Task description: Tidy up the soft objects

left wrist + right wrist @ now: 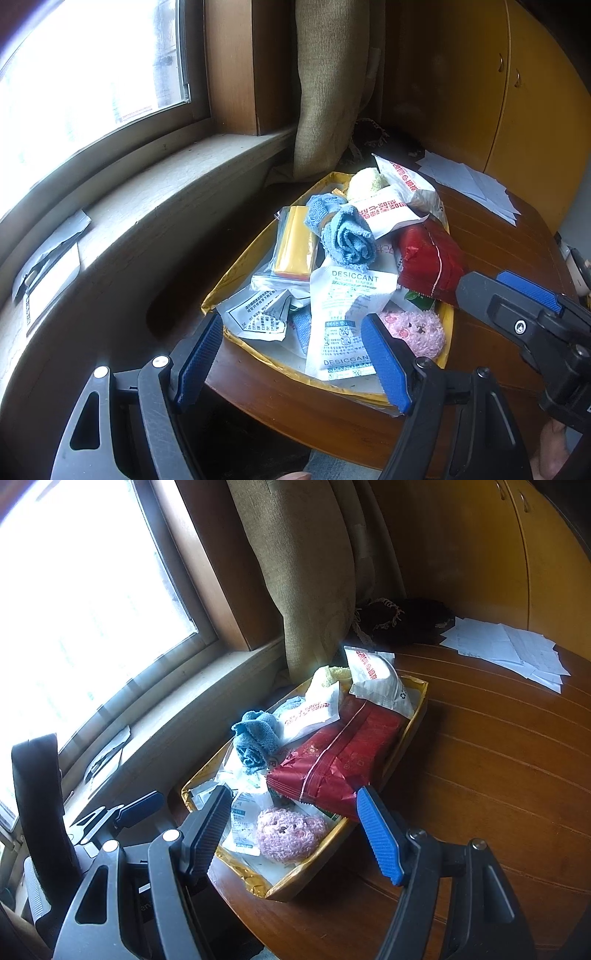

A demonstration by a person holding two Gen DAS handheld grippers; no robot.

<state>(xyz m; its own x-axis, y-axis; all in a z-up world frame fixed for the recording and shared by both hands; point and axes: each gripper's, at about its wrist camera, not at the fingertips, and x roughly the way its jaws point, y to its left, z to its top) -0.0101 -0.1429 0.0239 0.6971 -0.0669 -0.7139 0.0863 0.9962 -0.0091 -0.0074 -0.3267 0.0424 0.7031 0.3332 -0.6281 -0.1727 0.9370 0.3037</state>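
Observation:
A gold tray (236, 269) (417, 716) on the wooden table holds a heap of soft things: a rolled blue cloth (343, 236) (255, 738), a pink fuzzy plush (417, 328) (288, 830), a cream scrubber (364, 179), a yellow sponge in a bag (295, 243), white desiccant packets (343, 314), white sachets (373, 679) and a red packet (432, 258) (340, 760). My left gripper (295, 358) is open and empty over the tray's near edge. My right gripper (295, 830) is open and empty, just in front of the pink plush; it also shows in the left wrist view (517, 295).
The round wooden table (480, 775) stands by a window sill (166, 192). A beige curtain (328, 92) hangs behind the tray. Loose white papers (509, 646) lie at the table's far right, before yellow cabinet doors (517, 92). A dark fringed cloth (399, 622) lies behind the tray.

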